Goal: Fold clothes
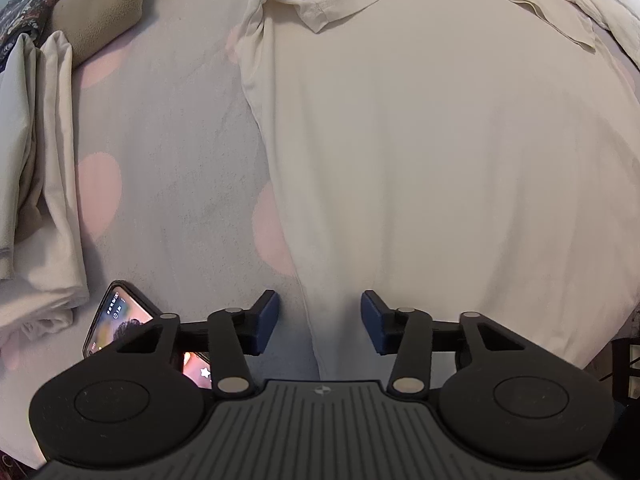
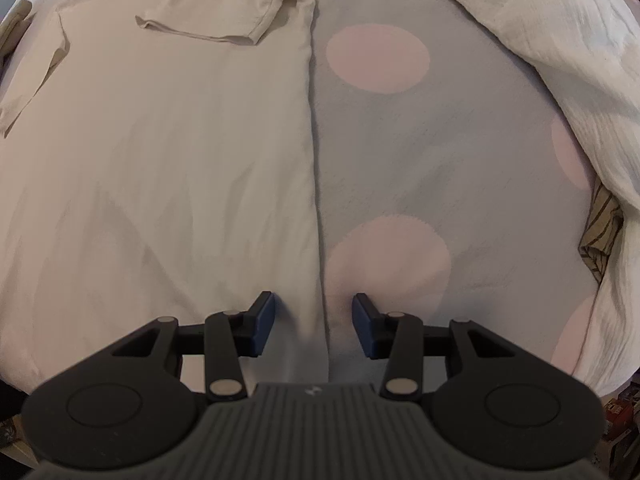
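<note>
Cream T-shirt (image 1: pixel 420 152) lies flat on the grey bedsheet with pink dots (image 1: pixel 176 128), both sleeves folded inward over the body. My left gripper (image 1: pixel 319 320) sits at the shirt's lower left edge, jaws apart, holding nothing; the hem edge runs between the blue pads. My right gripper (image 2: pixel 313 322) is likewise spread and empty, straddling the shirt's (image 2: pixel 168 152) right side edge near the hem, one pad over cloth, the other over sheet (image 2: pixel 400 152). A lit phone (image 1: pixel 116 316) lies beside my left fingers. Folded pale garments (image 1: pixel 36 168) lie at far left; rumpled white bedding (image 2: pixel 540 48) at right.
</note>
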Tool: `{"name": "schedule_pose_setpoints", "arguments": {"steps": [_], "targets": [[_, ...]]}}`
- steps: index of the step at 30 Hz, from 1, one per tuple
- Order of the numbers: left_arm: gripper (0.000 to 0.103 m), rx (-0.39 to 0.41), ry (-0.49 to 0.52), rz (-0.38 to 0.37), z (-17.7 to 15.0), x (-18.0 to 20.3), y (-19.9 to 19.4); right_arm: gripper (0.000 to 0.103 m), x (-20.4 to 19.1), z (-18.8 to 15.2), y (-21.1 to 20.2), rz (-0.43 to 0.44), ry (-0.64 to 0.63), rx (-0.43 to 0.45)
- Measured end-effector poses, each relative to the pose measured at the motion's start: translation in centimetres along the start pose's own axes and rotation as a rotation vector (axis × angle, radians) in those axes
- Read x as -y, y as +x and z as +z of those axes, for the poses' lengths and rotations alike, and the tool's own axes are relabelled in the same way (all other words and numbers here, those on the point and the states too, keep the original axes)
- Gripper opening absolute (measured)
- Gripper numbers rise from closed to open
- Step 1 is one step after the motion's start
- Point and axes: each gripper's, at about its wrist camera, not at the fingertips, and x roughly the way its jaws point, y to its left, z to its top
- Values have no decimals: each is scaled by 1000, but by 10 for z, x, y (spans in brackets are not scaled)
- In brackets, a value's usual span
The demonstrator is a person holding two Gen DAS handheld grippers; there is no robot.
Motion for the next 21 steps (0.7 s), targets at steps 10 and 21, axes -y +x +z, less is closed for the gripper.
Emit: {"name": "schedule_pose_setpoints", "arguments": {"steps": [10, 21], "targets": [[1, 86, -27, -56, -5, -8, -32, 4, 2, -3, -28, 67, 23, 69], [1, 296, -168, -107, 24, -46, -79, 4, 20, 36, -78, 144, 173, 284]]}}
